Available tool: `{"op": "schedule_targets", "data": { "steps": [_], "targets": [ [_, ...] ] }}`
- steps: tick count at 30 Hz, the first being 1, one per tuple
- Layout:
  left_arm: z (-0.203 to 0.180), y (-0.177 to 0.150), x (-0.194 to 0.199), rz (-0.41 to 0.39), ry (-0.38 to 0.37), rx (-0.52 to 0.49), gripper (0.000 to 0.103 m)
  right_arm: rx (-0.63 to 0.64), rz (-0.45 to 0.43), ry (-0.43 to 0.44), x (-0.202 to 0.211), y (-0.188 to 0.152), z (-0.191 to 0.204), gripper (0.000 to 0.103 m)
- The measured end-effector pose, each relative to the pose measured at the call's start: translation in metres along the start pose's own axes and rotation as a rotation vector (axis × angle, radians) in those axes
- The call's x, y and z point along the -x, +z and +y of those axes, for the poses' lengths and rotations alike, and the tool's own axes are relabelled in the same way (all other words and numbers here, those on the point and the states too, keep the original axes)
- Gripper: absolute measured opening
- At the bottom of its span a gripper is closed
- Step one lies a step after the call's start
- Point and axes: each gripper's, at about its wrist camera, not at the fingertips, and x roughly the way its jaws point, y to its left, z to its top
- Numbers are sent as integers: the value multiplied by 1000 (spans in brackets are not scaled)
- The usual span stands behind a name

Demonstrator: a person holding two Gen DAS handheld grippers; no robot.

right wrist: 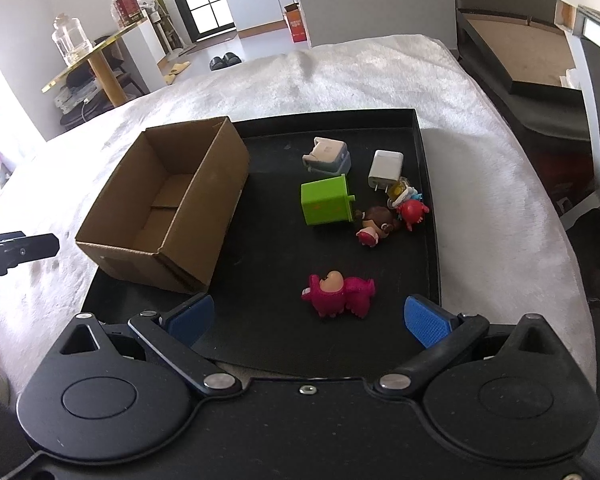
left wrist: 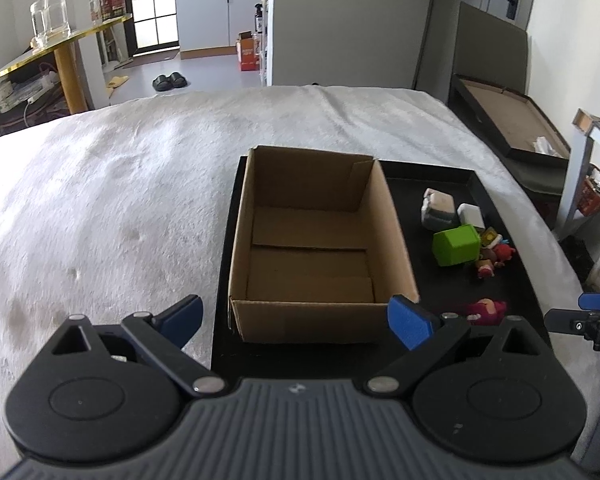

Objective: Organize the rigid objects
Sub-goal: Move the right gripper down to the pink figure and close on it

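Left gripper (left wrist: 296, 318): jaws spread wide, blue pads (left wrist: 408, 322) well apart, nothing held between them, pointing forward and slightly down. Right gripper (right wrist: 306, 318): jaws likewise spread wide, blue pads (right wrist: 424, 320) well apart, nothing held, angled downward. Each gripper's fingertip shows at the edge of the other's view, right of the left and left of the right.

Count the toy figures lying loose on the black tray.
3 clearly: a pink figure nearest the right gripper, a brown-haired doll beside the green box, a red figure right of it. Others may hide there.
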Motion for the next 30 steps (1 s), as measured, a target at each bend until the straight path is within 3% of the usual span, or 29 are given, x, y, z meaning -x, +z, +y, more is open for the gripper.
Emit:
{"op": "schedule_targets", "data": {
  "steps": [7, 13, 20, 30],
  "targets": [
    [0, 2, -18, 14, 40, 6, 97, -76, 31, 30, -21, 6, -14, 103],
    [-4, 7, -36, -4, 125, -30, 95, -94, 58, 7, -43, 9, -21, 103],
    [-3, 15, -58, 0, 167, -21, 89, -129, 97, -14, -70, 10, -23, 103],
    [-2, 20, -87, 6, 259, -16, 81, -175, 140, -104, -98, 7, -28, 102]
  ]
}}
